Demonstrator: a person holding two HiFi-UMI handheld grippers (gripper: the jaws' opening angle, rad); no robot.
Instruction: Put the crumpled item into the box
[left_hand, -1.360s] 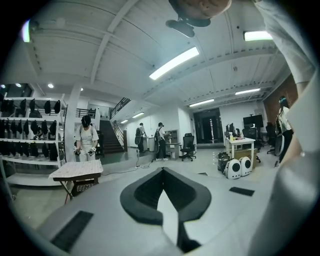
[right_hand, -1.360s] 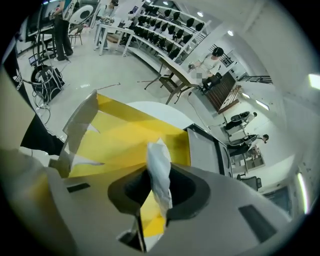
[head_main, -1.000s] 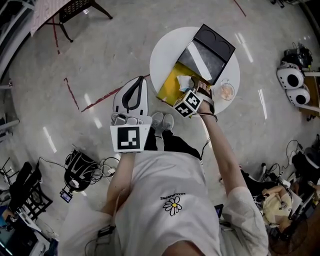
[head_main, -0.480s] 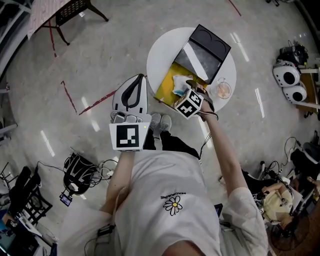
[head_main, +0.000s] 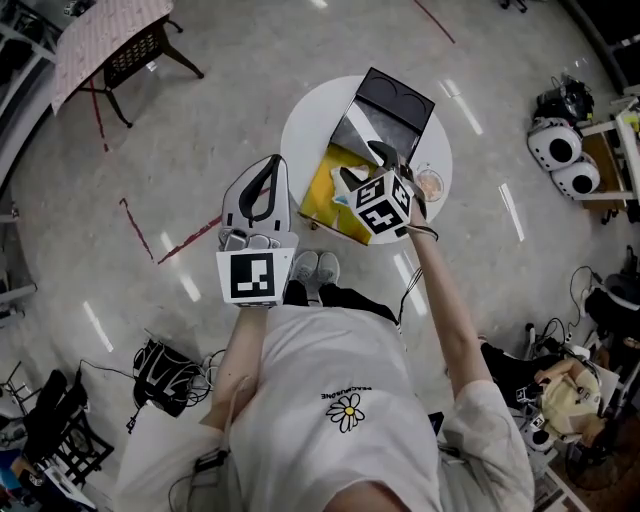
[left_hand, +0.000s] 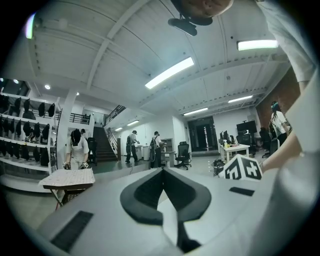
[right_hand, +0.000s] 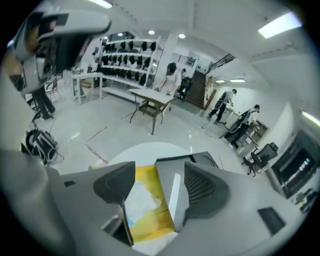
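Left gripper (left_hand: 162, 172): hanging close in front of the person's body, short of the table. Jaws are pressing together at the tips with nothing between them, pointing out into the room. It is sitting out of this step.

Right gripper (right_hand: 157, 182): reaching forward over the near side of the round white table (head_main: 310, 130). Jaws are standing apart and gripping nothing. Its own view is looking straight down between them into the box (right_hand: 146, 175).

Crumpled item (right_hand: 140, 201): a pale wad lying on the yellow floor of the box, toward the near end. Its edge is running behind the left-hand jaw in the picture, and I cannot tell whether they are touching.

Box lid (head_main: 395, 105): standing open on the far side, dark inside. A cup (head_main: 430, 185) is sitting on the table just beside the box, to the person's right.

Reading: the wad is looking delivered, so the step in hand is probably letting go cleanly and backing off.

Doing it well:
- Keeping the jaws wide while rising, so neither pad is snagging the wad and dragging it back over the rim.
- Lifting mostly upward before pulling toward the body, since the near wall of the box is lying in the retreat path.
- Staying clear of the raised lid ahead and the cup to the right, as a knock to either could shift the box or spill the cup.
- Checking that the wad is resting on the floor, not perching on an edge.
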